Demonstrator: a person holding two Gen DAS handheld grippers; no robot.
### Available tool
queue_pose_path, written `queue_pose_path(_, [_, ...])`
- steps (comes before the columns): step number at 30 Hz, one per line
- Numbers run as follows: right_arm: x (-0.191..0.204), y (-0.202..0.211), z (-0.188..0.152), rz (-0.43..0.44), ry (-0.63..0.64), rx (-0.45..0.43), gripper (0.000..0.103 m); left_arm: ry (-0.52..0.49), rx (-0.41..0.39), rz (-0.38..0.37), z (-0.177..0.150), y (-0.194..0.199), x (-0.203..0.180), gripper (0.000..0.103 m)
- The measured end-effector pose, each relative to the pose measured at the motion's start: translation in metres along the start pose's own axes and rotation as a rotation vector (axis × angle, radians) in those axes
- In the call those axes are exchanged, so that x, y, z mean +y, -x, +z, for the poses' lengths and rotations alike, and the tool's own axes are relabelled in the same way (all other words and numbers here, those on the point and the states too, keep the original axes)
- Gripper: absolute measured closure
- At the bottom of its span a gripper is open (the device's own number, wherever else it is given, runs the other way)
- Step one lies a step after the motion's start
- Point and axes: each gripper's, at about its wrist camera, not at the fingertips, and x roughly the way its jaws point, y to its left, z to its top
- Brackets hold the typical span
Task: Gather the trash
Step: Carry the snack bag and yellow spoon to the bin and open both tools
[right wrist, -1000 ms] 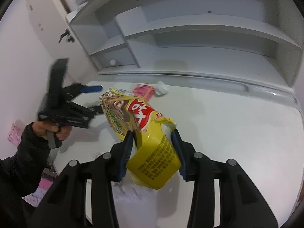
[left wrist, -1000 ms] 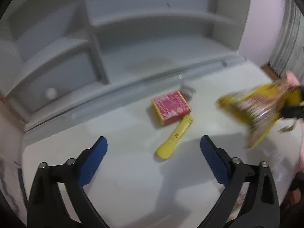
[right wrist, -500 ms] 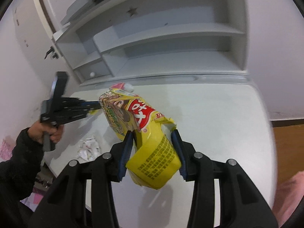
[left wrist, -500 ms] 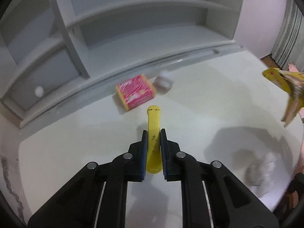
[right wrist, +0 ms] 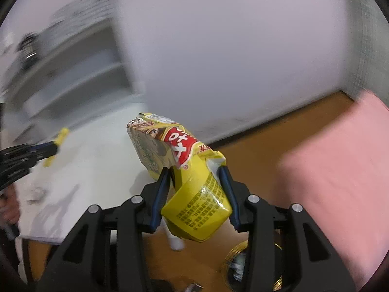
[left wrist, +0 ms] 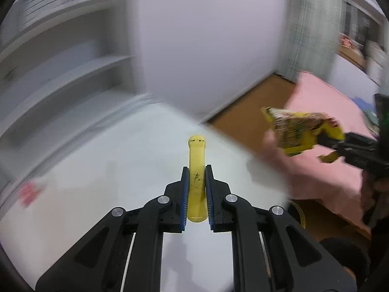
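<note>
My left gripper is shut on a long yellow wrapper stick and holds it above the white table. My right gripper is shut on a crumpled yellow snack bag with a red label and holds it past the table's right edge, over the wooden floor. The snack bag also shows in the left wrist view, and the yellow stick in the right wrist view. A round bin with a gold rim stands on the floor below the right gripper.
A pink box lies blurred at the table's left. A crumpled white paper lies near the table's front edge. Grey shelves stand behind the table. A pink bed is to the right.
Both grippers swung right, toward the table's right edge and the floor. The left one lifted the yellow stick off the table. The right one carried the snack bag out over the floor.
</note>
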Motion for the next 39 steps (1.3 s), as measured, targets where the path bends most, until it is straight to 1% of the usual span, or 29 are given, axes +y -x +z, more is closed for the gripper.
queue_pose_path(2, [-0.045,0.007,-0.022,-0.068,-0.084,0.013,0.061,-0.054,0.003,-0.087,0.004,-0.019,-0.053,0.091])
queue_pose_path(4, [-0.088,0.011,-0.051,-0.143,-0.155,0.040,0.061,-0.093,0.011,-0.148,0.003,-0.035,-0.092,0.091])
queue_pose_path(6, [-0.117,0.009,-0.074,-0.191,-0.207,0.073,0.061,-0.142,0.032,-0.220,-0.004,-0.056,-0.137,0.091])
queue_pose_path(8, [-0.147,0.003,-0.102,-0.230,-0.260,0.118,0.061,-0.201,0.066,-0.260,-0.016,-0.083,-0.178,0.091])
queue_pose_path(10, [-0.166,-0.006,-0.123,-0.248,-0.296,0.153,0.061,-0.240,0.110,-0.288,-0.032,-0.113,-0.204,0.091])
queue_pose_path(11, [-0.179,-0.015,-0.138,-0.250,-0.328,0.188,0.061,-0.249,0.133,-0.295,-0.038,-0.125,-0.212,0.091])
queue_pose_path(12, [-0.187,-0.021,-0.146,-0.253,-0.347,0.210,0.061,-0.255,0.169,-0.309,-0.048,-0.143,-0.221,0.091])
queue_pose_path(13, [-0.194,-0.028,-0.157,-0.254,-0.364,0.237,0.061,-0.258,0.190,-0.323,-0.054,-0.156,-0.226,0.091])
queue_pose_path(16, [-0.211,-0.058,-0.190,-0.272,-0.399,0.342,0.061,-0.262,0.293,-0.351,-0.078,-0.208,-0.244,0.091])
queue_pose_path(19, [-0.213,-0.080,-0.211,-0.265,-0.418,0.415,0.061,-0.266,0.350,-0.335,-0.098,-0.239,-0.247,0.091])
queue_pose_path(21, [-0.213,-0.087,-0.218,-0.260,-0.421,0.437,0.061,-0.261,0.387,-0.332,-0.110,-0.256,-0.250,0.091])
queue_pose_path(25, [-0.212,-0.093,-0.225,-0.244,-0.430,0.451,0.060,-0.274,0.417,-0.321,-0.123,-0.271,-0.261,0.091])
queue_pose_path(28, [-0.213,-0.101,-0.224,-0.237,-0.436,0.459,0.059,-0.280,0.427,-0.318,-0.126,-0.273,-0.271,0.091])
queue_pose_path(30, [-0.217,-0.098,-0.225,-0.230,-0.446,0.462,0.058,-0.277,0.429,-0.319,-0.124,-0.269,-0.273,0.091])
queue_pose_path(31, [-0.218,-0.098,-0.225,-0.228,-0.452,0.462,0.056,-0.275,0.432,-0.321,-0.123,-0.272,-0.274,0.091])
queue_pose_path(33, [-0.221,-0.095,-0.227,-0.223,-0.463,0.458,0.048,-0.276,0.439,-0.323,-0.122,-0.273,-0.277,0.091])
queue_pose_path(34, [-0.222,-0.092,-0.229,-0.222,-0.471,0.455,0.042,-0.278,0.443,-0.325,-0.122,-0.274,-0.279,0.091])
queue_pose_path(36, [-0.225,-0.092,-0.232,-0.209,-0.488,0.448,0.040,-0.283,0.447,-0.329,-0.122,-0.275,-0.281,0.091])
queue_pose_path(38, [-0.225,-0.091,-0.233,-0.193,-0.496,0.445,0.034,-0.289,0.452,-0.332,-0.124,-0.275,-0.283,0.091])
queue_pose_path(39, [-0.226,-0.090,-0.233,-0.194,-0.499,0.440,0.033,-0.292,0.455,-0.335,-0.124,-0.275,-0.285,0.091])
